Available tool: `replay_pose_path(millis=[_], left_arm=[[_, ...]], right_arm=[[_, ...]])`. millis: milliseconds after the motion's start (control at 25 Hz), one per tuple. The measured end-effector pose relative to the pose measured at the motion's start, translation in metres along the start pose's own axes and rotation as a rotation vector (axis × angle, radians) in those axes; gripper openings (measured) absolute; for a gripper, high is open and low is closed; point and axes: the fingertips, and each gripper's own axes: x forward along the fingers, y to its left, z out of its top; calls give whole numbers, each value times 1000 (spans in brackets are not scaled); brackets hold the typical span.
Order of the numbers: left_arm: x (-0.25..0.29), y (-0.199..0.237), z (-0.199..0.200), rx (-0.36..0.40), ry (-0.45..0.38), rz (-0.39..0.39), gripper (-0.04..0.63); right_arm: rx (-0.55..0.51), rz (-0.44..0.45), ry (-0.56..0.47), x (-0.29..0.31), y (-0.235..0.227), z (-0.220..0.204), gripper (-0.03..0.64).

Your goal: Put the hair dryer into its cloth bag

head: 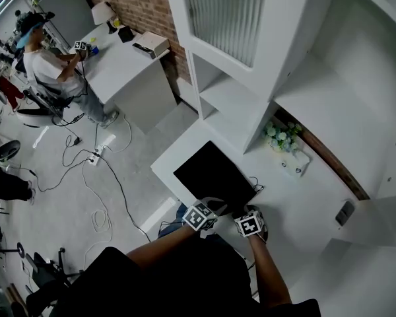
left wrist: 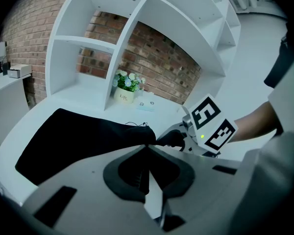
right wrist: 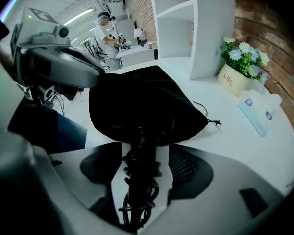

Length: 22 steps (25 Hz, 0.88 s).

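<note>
The black cloth bag lies flat on the white counter, its mouth toward me. My left gripper is shut on the edge of the bag's mouth, with black cloth pinched between its jaws. The hair dryer's body is hidden inside the bag. Only its black handle with the cord wound around it sticks out. That handle lies between the jaws of my right gripper, which stand wide open with white gaps on both sides of it. In the head view both grippers sit close together at the bag's near edge.
A pot of white flowers and a flat pale packet stand by the brick wall behind the bag. White shelving rises at the back. The counter's edge drops to the floor at the left, where cables lie. A person works at a far table.
</note>
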Motion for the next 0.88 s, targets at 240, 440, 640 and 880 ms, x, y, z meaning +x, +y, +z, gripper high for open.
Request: replay_pose_path(millis=[240, 440, 640, 880], left_arm=[[1, -3, -2, 17, 7, -2, 26], [-1, -4, -2, 21, 3, 3, 26], [2, -6, 1, 14, -8, 10, 26], [2, -8, -5, -4, -4, 9, 25]], right_arm=[[1, -7, -6, -26, 6, -24, 311], [29, -22, 7, -22, 10, -47, 304], [31, -56, 41, -6, 4, -61, 245], [41, -71, 12, -9, 0, -56, 227]])
